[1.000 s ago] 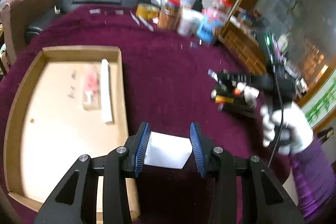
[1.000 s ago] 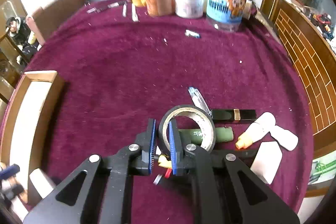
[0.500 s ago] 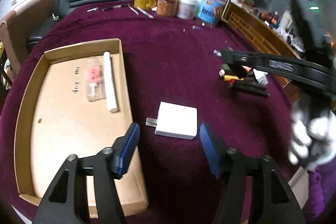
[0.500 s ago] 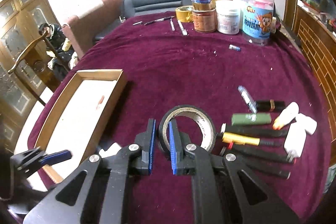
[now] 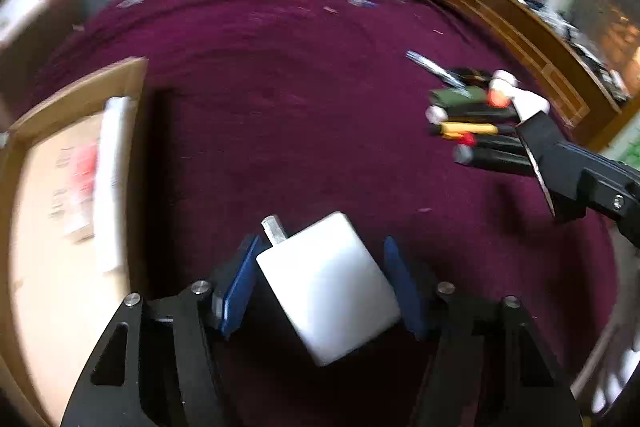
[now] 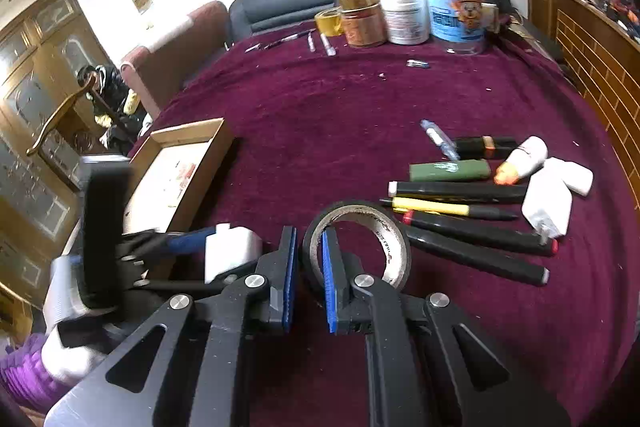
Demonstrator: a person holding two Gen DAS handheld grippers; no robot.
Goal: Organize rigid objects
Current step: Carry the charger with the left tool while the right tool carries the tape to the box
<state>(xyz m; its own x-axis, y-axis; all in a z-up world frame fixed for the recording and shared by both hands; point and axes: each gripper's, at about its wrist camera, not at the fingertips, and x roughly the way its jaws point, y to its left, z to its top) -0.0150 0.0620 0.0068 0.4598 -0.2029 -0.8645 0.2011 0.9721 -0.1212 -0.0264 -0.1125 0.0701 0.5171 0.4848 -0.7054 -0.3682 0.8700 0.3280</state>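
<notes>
In the left wrist view a white charger block (image 5: 328,283) lies askew on the maroon cloth between the blue pads of my left gripper (image 5: 320,243). The jaws are closing around it, and a thin dark gap shows along the left pad. My right gripper (image 6: 310,239) is shut on the wall of a black tape roll (image 6: 360,215) and holds it upright, left of a row of pens and markers (image 6: 460,223). The right wrist view shows the left gripper's blue finger (image 6: 188,241) touching the charger (image 6: 232,251) at the lower left, by the cardboard tray (image 6: 188,131).
The tray (image 5: 80,95) holds a white stick (image 5: 112,167) and a small packet. Beside the pens lie a green lighter (image 6: 448,171), an orange-tipped white bottle (image 6: 524,159) and a second white charger (image 6: 548,203). Jars (image 6: 404,15) and a yellow tape roll stand at the far edge.
My left gripper let the charger down on the cloth beside the tray, opened wide, then dropped low over it again. My right gripper carried the tape roll left, away from the pens.
</notes>
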